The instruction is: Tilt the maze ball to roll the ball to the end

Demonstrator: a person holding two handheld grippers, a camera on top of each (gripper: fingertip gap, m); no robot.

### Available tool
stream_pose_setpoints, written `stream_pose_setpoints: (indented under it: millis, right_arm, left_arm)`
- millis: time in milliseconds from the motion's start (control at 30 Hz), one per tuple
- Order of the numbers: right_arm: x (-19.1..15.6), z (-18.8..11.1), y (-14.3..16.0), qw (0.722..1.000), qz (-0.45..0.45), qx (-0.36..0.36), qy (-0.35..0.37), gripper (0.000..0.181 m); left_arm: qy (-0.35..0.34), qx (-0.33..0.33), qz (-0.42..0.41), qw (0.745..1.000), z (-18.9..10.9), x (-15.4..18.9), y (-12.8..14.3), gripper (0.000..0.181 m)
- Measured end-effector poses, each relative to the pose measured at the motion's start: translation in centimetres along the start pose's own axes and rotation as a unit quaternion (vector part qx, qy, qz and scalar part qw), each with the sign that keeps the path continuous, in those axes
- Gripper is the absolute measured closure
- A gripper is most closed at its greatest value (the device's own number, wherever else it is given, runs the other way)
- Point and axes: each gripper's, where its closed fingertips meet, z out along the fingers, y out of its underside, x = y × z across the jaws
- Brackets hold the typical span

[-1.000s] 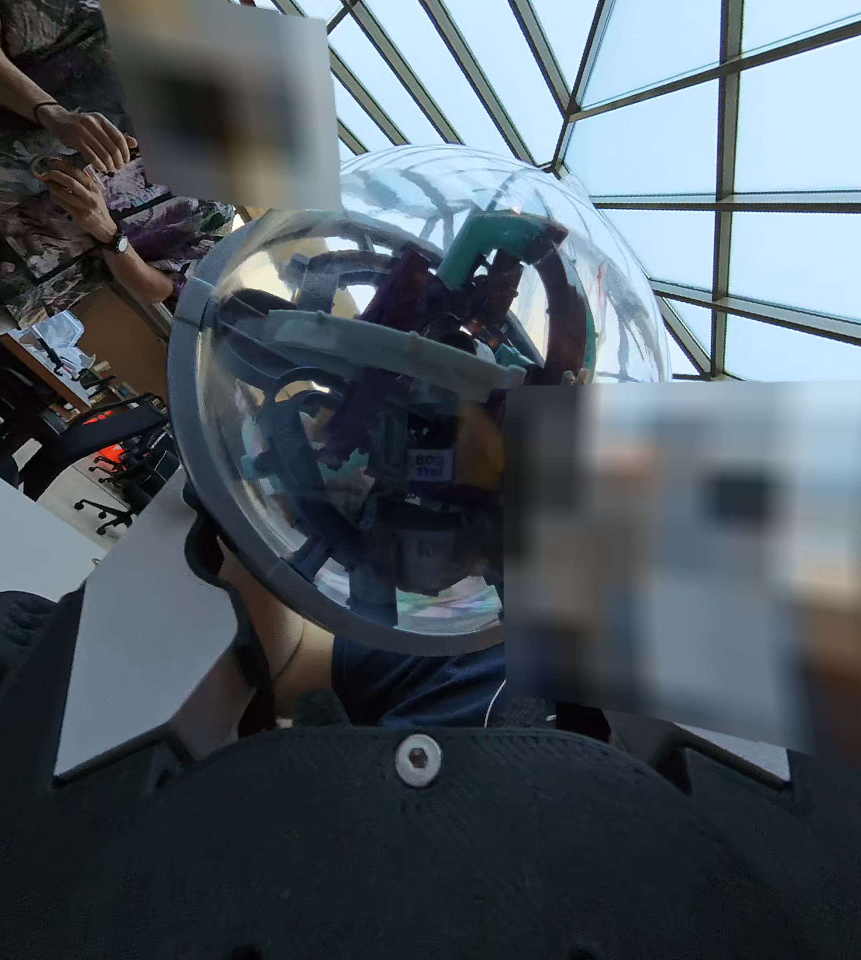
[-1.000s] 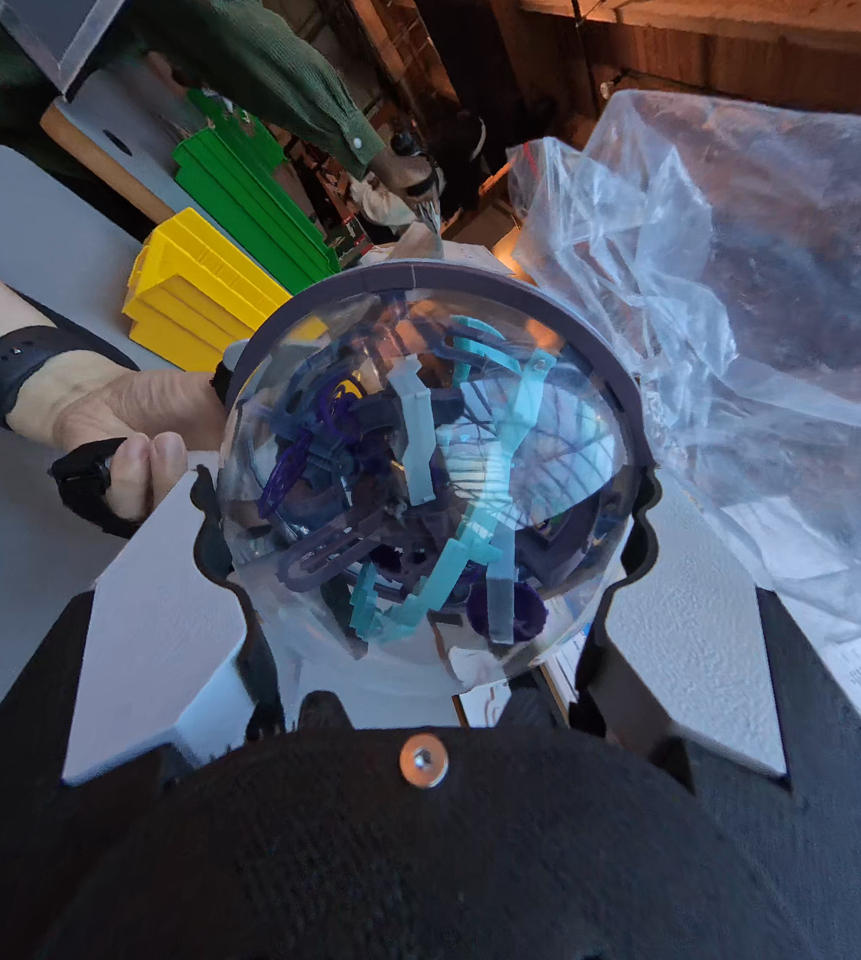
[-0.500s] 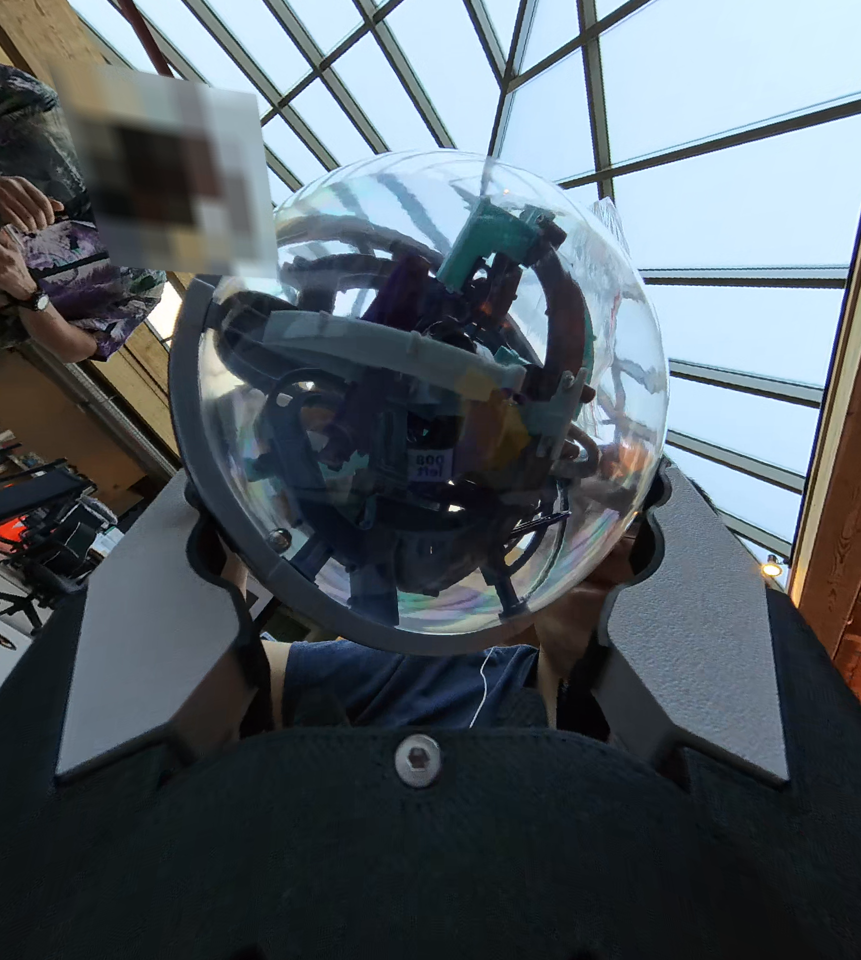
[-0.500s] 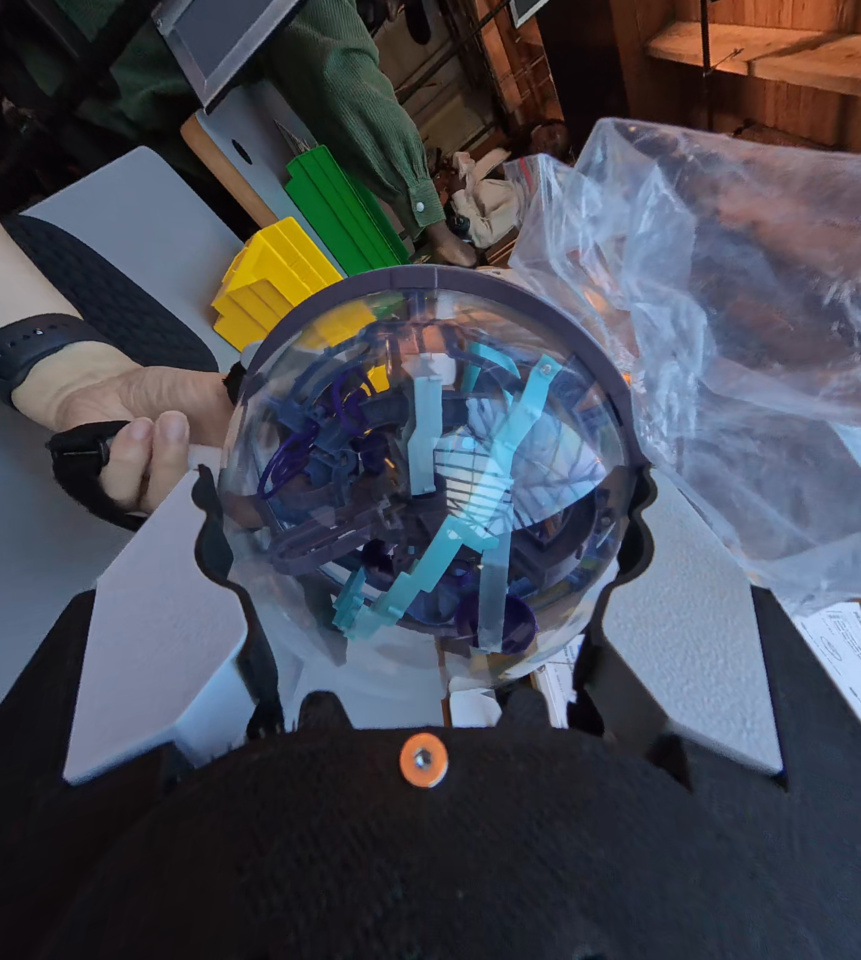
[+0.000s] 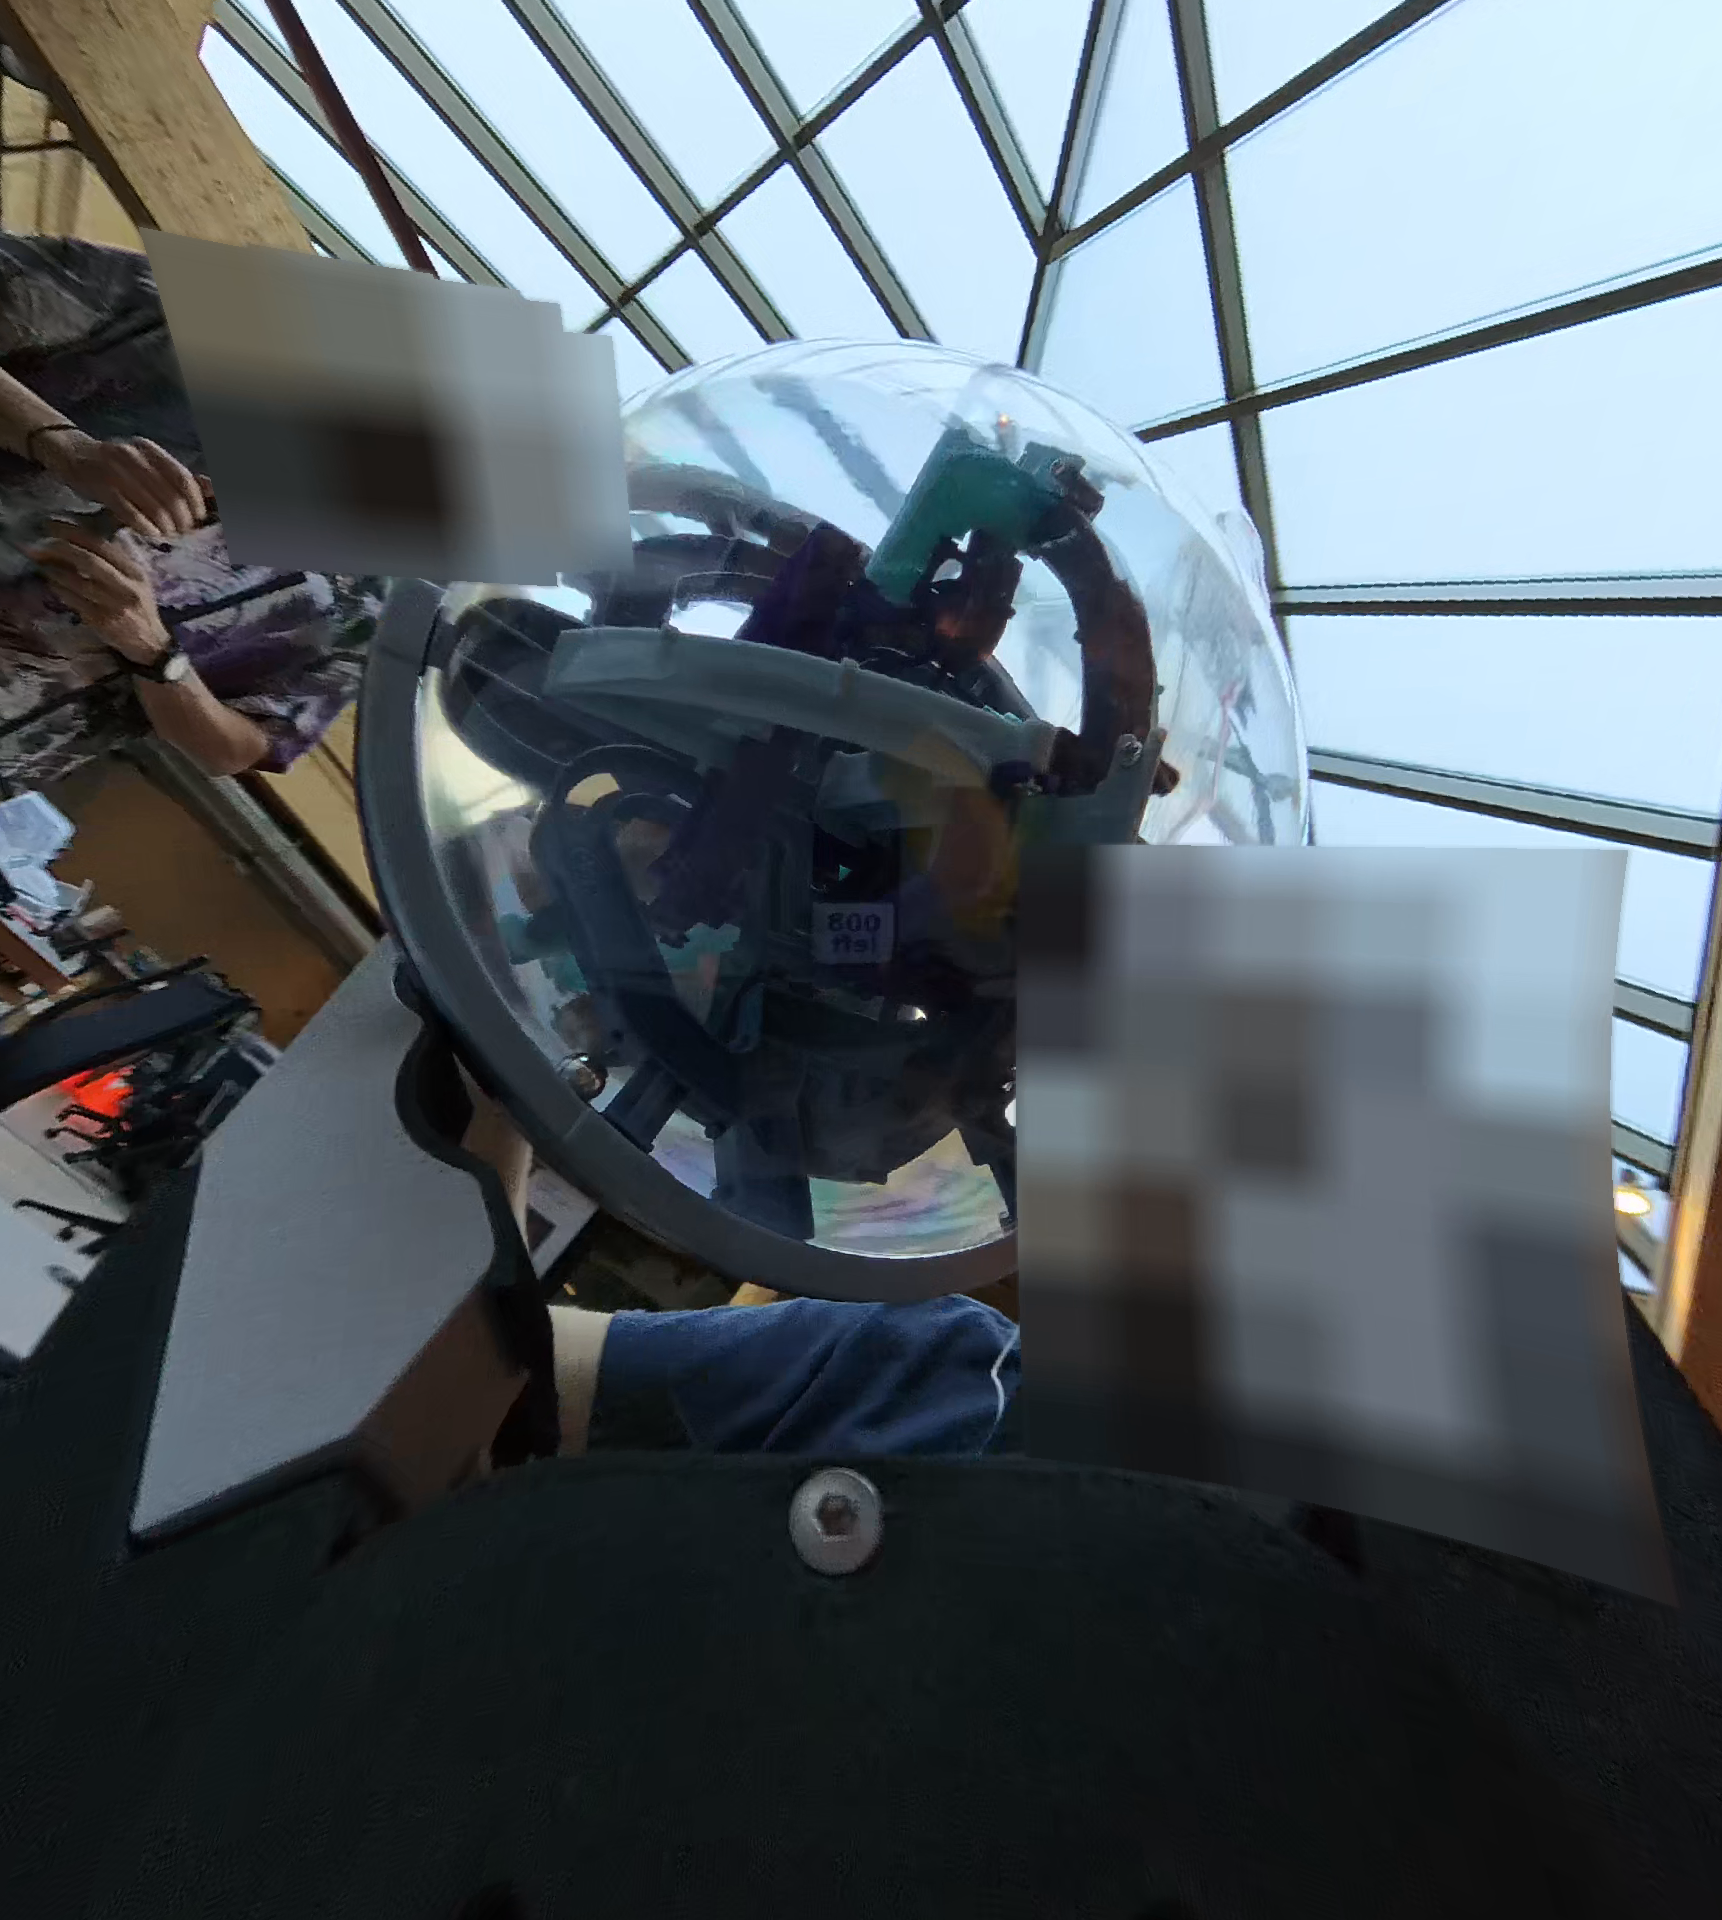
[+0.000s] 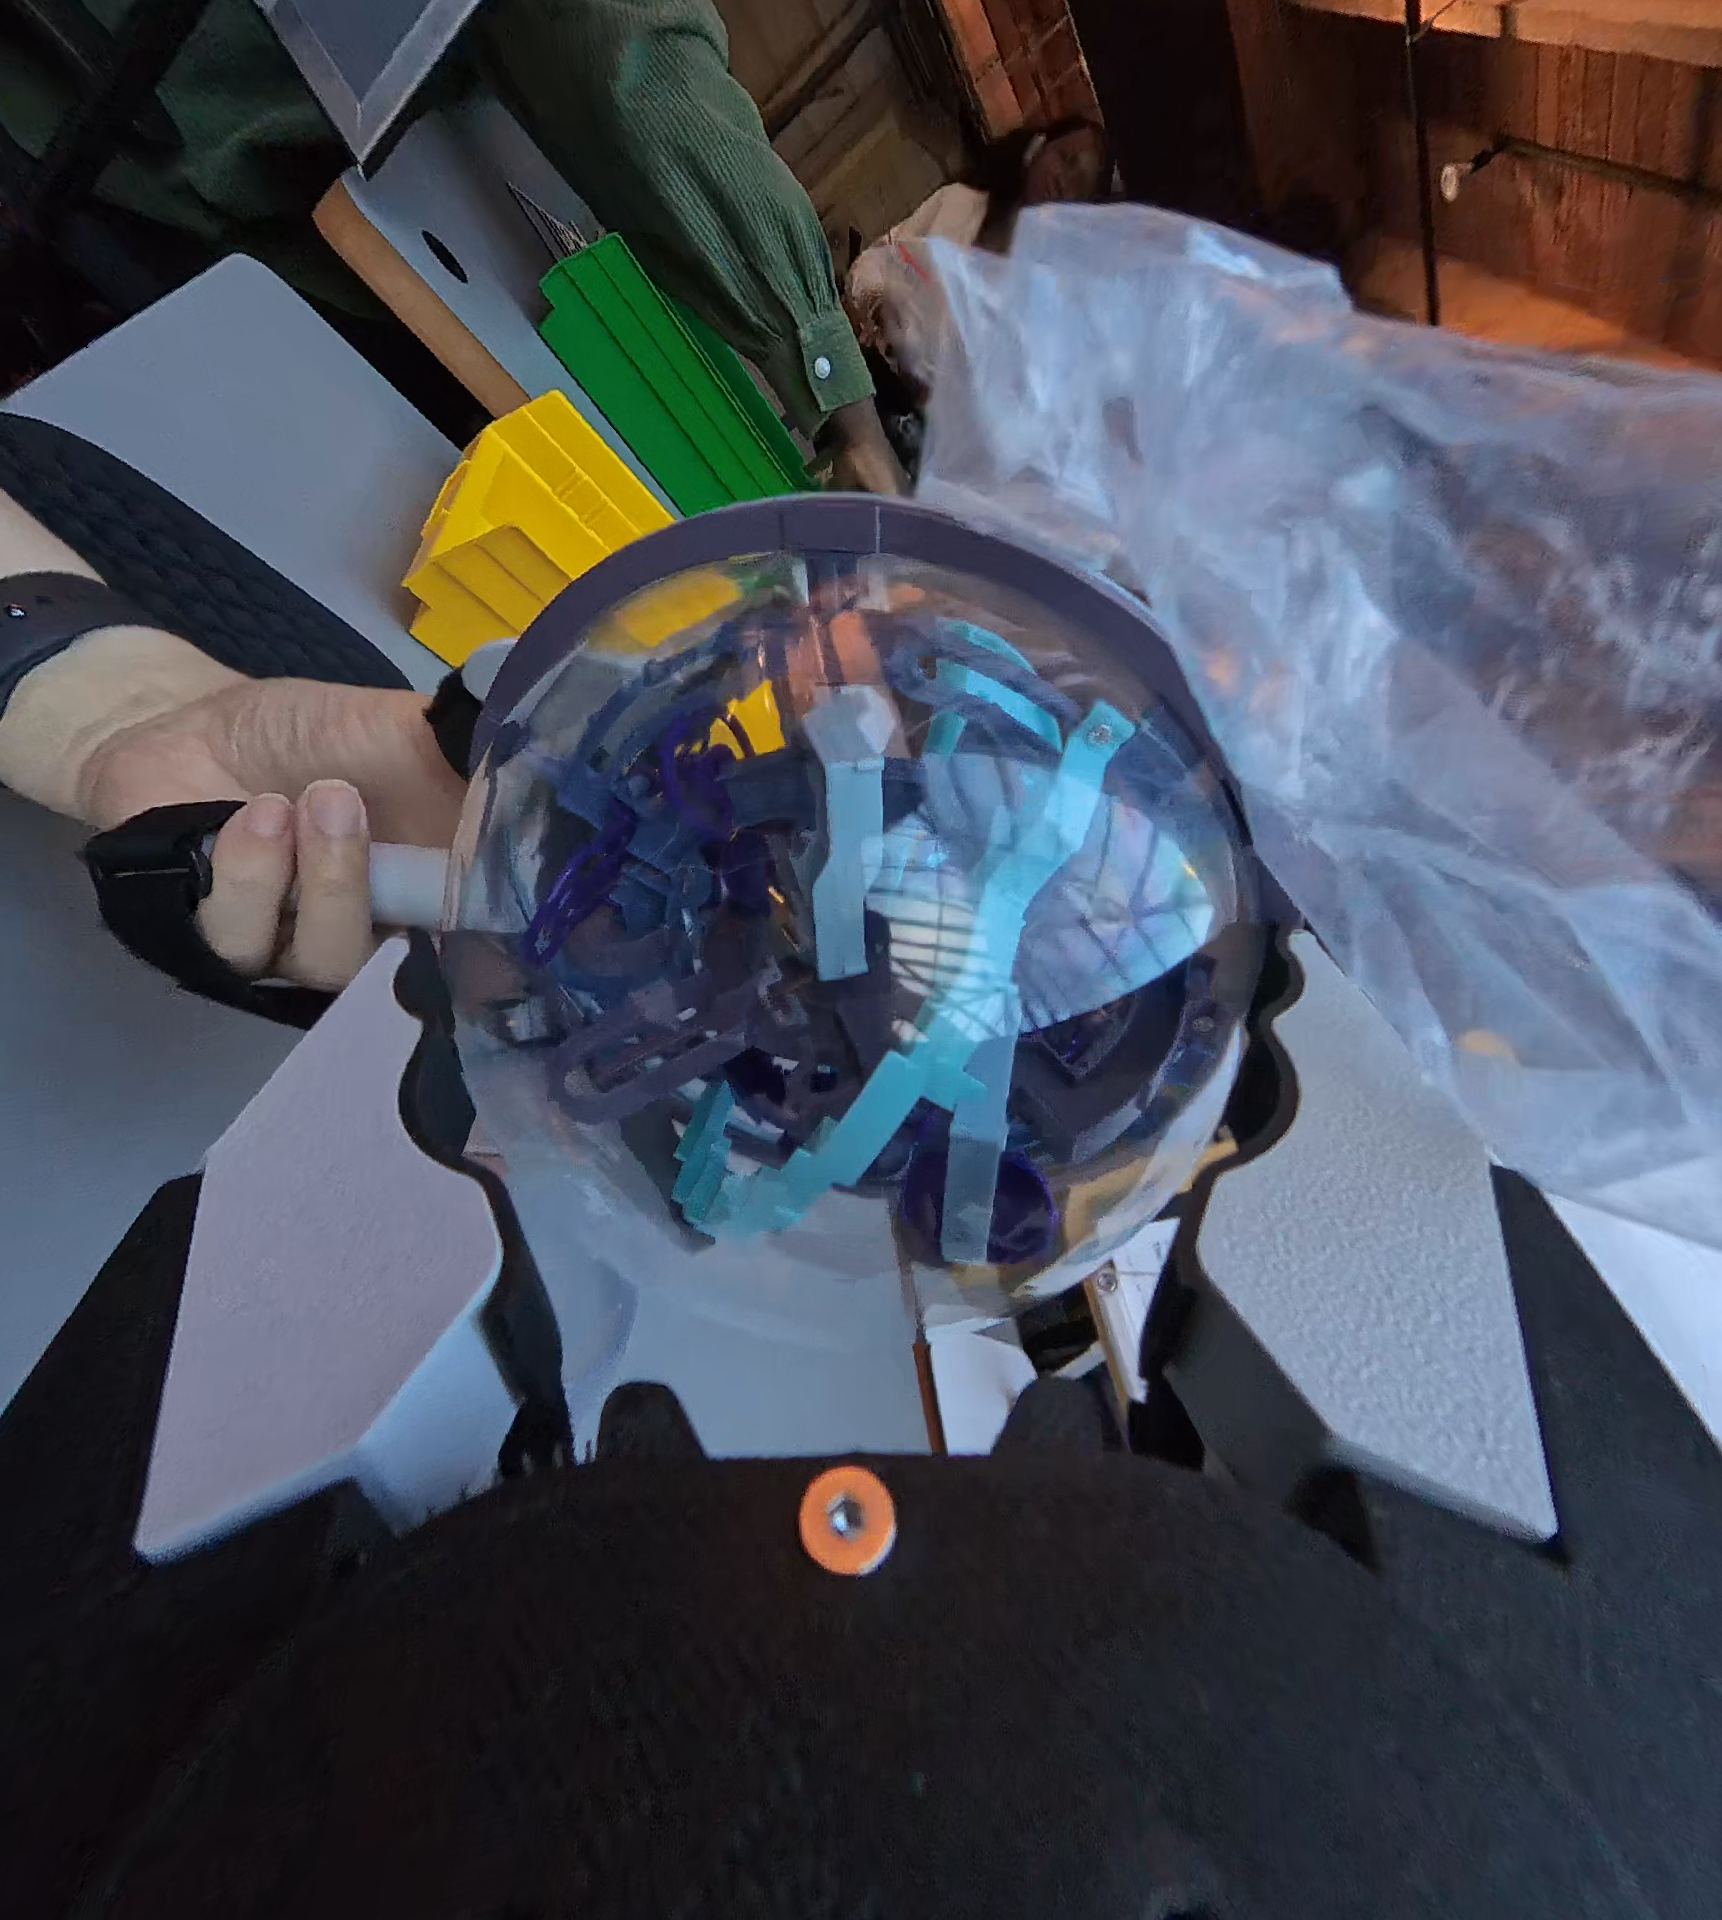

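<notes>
Both the left gripper point(image 5: 836, 1049) and right gripper point(image 6: 846, 1049) clamp the maze ball point(image 6: 846, 894); a crumpled plastic bag point(image 6: 1459, 675) lies at two o'clock, yellow bins point(image 6: 514, 520) at eleven.

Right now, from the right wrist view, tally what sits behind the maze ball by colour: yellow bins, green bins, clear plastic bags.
Yellow bins: 1 stack, separate bins cannot be told apart
Green bins: 1 stack, likewise
Clear plastic bag: 1
Total: 3 items behind the maze ball
</notes>
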Motion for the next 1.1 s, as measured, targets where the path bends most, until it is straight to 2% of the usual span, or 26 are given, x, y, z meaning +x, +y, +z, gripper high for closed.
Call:
stream_pose_setpoints:
  millis: [300, 533, 800, 1100]
  right_arm:
    - [-0.1, 0.9, 2.4, 0.991, 0.13, -0.011, 0.001, 0.037]
    - [0.6, 2.1, 5.4, 0.985, 0.172, -0.016, 0.017, 0.033]
    - [1.9, 2.7, 8.5, 0.975, 0.217, -0.008, 0.049, 0.033]
    - [-0.3, 3.0, 11.2, 0.956, 0.287, -0.021, 0.054, 0.031]
  left_arm:
    - [-0.132, -0.008, 0.098, 0.986, -1.9, -1.5, -1.2, 0.03]
    - [-0.189, -0.019, 0.091, 0.978, -2.6, -3.2, -2.9, 0.03]
    - [-0.262, -0.073, 0.125, 0.954, -3.1, -5.0, -5.8, 0.031]
    - [-0.351, -0.156, 0.151, 0.911, -5.9, -7.3, -5.4, 0.031]
